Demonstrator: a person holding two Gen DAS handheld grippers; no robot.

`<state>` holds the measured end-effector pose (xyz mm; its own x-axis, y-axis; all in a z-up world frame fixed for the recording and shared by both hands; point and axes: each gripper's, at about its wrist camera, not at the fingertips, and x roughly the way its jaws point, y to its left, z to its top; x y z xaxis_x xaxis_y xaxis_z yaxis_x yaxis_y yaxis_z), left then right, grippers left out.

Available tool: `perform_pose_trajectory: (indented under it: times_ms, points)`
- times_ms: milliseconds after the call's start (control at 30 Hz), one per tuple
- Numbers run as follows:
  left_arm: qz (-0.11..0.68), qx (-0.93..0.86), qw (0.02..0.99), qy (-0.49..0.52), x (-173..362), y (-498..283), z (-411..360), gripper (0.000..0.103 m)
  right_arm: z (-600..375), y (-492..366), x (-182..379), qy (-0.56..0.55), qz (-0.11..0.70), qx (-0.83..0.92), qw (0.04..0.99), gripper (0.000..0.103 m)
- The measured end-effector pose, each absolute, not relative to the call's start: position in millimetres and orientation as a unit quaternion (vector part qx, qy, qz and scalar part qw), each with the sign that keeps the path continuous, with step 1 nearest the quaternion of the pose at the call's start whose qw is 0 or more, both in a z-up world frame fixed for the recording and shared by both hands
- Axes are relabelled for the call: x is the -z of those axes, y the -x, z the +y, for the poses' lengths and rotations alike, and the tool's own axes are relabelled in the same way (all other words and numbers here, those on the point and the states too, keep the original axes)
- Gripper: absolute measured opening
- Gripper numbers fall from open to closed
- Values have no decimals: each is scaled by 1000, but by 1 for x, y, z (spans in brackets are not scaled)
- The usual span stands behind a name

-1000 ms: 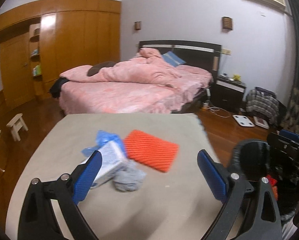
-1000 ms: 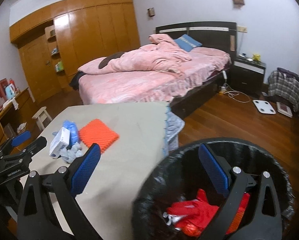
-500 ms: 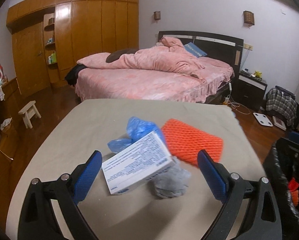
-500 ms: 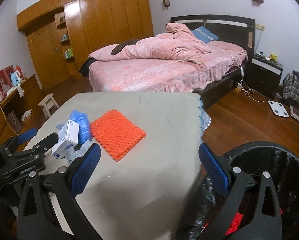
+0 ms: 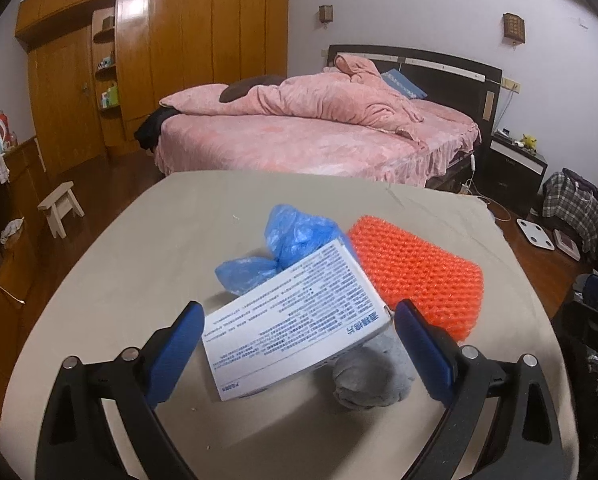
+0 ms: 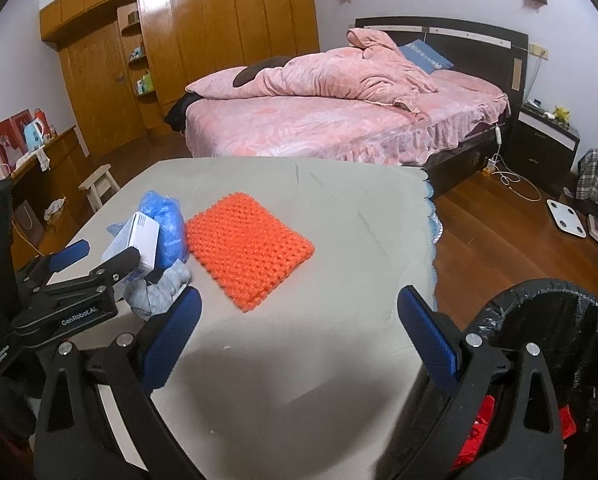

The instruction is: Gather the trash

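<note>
A white printed carton (image 5: 295, 320) lies on the beige table (image 5: 147, 248), leaning on a crumpled blue plastic bag (image 5: 287, 248) and a grey wad (image 5: 371, 376). An orange woven mat (image 5: 419, 276) lies to its right. My left gripper (image 5: 299, 348) is open, its blue fingers on either side of the carton's near end. In the right wrist view the left gripper (image 6: 99, 260) reaches the carton (image 6: 139, 240) beside the blue bag (image 6: 165, 228) and the orange mat (image 6: 247, 248). My right gripper (image 6: 299, 336) is open and empty above the table's near part, left of the black trash bin (image 6: 547, 360).
The bin holds red trash (image 6: 479, 436) and stands off the table's right edge. A pink bed (image 6: 339, 120) is behind the table, a wooden wardrobe (image 5: 159, 60) at the left, a small stool (image 5: 59, 208) and a scale (image 6: 567, 220) on the wooden floor.
My left gripper has moved forward, so the carton now sits between its open fingers. My right gripper has swung left from over the bin to above the table.
</note>
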<state>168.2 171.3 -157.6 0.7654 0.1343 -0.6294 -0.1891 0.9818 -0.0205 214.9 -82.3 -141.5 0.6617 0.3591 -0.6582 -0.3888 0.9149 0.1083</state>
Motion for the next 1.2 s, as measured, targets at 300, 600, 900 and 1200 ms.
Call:
perform_pose_trajectory:
  times_ms: [300, 600, 900, 1200]
  points:
    - [338, -95, 935, 54, 160, -154, 183, 94, -74, -213, 150, 28, 368, -208, 906, 96]
    - [354, -122, 925, 68, 170, -139, 208, 94, -62, -211, 156, 38, 376, -218, 900, 96]
    - [360, -145, 918, 80, 175, -120, 223, 94, -52, -210, 161, 45, 380, -223, 897, 96]
    - [372, -140, 914, 79, 180, -139, 216, 94, -47, -212, 163, 46, 383, -222, 895, 96]
